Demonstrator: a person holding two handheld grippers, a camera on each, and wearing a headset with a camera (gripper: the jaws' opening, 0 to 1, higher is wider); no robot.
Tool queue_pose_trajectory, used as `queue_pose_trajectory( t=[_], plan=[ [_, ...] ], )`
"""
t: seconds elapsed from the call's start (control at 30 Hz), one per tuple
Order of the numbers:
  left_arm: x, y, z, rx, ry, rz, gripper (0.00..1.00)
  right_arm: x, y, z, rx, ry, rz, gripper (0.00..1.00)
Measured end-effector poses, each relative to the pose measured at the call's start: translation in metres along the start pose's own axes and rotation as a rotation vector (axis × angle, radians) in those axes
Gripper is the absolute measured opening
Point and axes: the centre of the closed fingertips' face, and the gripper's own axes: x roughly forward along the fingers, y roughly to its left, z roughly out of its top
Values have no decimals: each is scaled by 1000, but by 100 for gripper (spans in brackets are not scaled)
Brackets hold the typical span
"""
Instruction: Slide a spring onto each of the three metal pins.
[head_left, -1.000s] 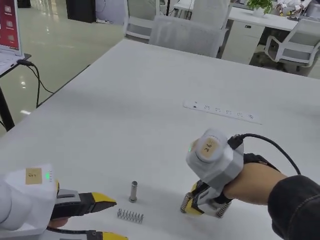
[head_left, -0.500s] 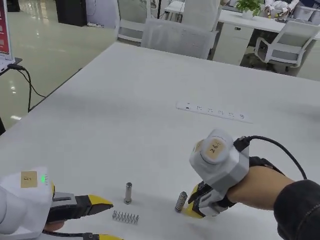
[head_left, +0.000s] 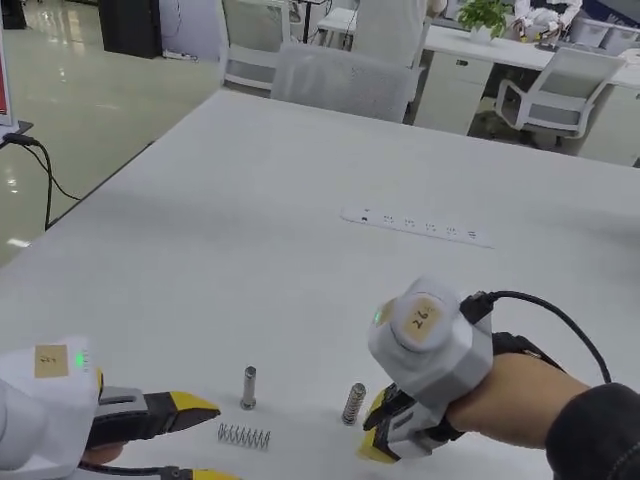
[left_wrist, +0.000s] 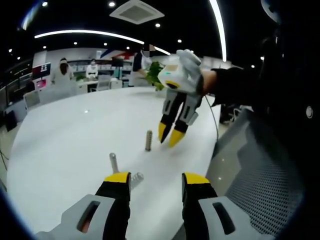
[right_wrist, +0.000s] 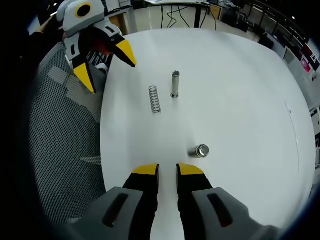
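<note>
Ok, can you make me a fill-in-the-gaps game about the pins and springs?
1. The loose spring is ____ flat on the table.
2. The bare pin beside it stands ____.
3. The other pin, near the right gripper, already wears a ____.
4. The left gripper has its jaws ____ and holds nothing.
Missing words: lying; upright; spring; open.

A spring-sleeved pin (head_left: 352, 403) stands just beside the right gripper (right_wrist: 167, 170). A bare pin (head_left: 248, 387) stands upright near the left gripper (left_wrist: 152, 177), a loose spring (head_left: 244, 436) lying flat beside it.
</note>
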Motion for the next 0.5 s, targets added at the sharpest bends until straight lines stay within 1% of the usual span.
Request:
queue_pose_trajectory(
  t=[0.23,0.4,0.5],
  plan=[
    [0,0,1,3,-3,2,34,2,14,17,-47,-15,23,11],
    [0,0,1,5,-1,6,34,5,19,31,-78,-31,37,11],
    [-1,1,0,4,3,9,34,9,21,39,-102,-37,43,11]
  ],
)
